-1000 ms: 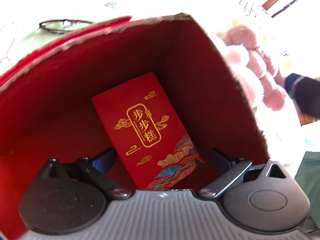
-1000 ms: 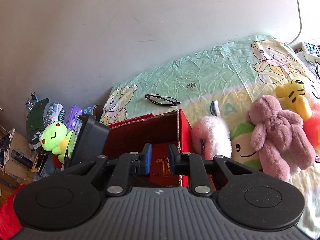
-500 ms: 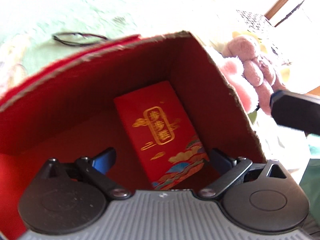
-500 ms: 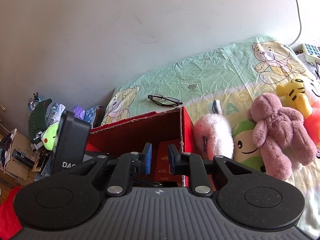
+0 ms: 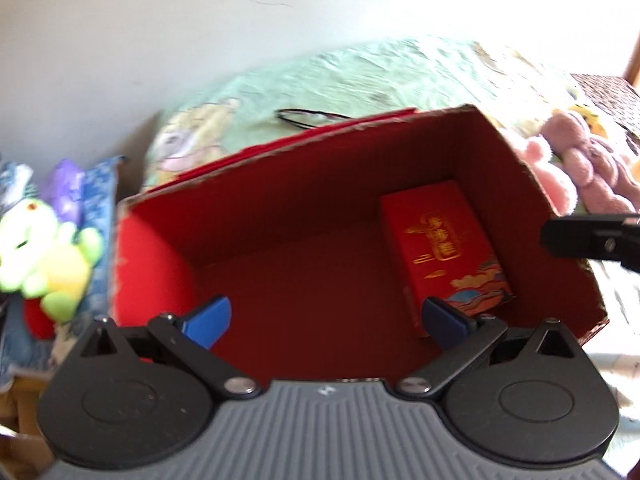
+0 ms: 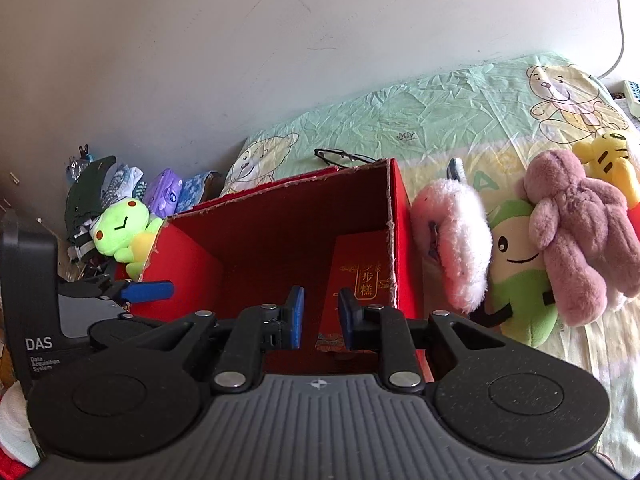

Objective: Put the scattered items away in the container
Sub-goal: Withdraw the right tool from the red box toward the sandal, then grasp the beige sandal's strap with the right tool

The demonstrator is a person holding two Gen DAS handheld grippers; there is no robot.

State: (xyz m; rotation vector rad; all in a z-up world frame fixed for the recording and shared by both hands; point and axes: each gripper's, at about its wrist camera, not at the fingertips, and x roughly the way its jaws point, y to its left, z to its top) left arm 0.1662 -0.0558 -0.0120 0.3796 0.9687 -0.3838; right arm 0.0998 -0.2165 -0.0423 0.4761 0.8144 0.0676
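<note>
Red cardboard box [image 6: 288, 216] holds only the red packet [image 5: 444, 248]; the plush toys [image 6: 576, 236] lie outside on the bedsheet. My left gripper [image 5: 328, 316] gapes empty; right gripper [image 6: 320, 316], opening, empty. Reaching right, I might snag the box's wall

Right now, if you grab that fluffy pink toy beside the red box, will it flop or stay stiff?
The fluffy pink toy looks soft and stuffed, so it would probably squash and droop. It likely feels light. Its long fur may slip between pads; nothing about it looks breakable.
</note>
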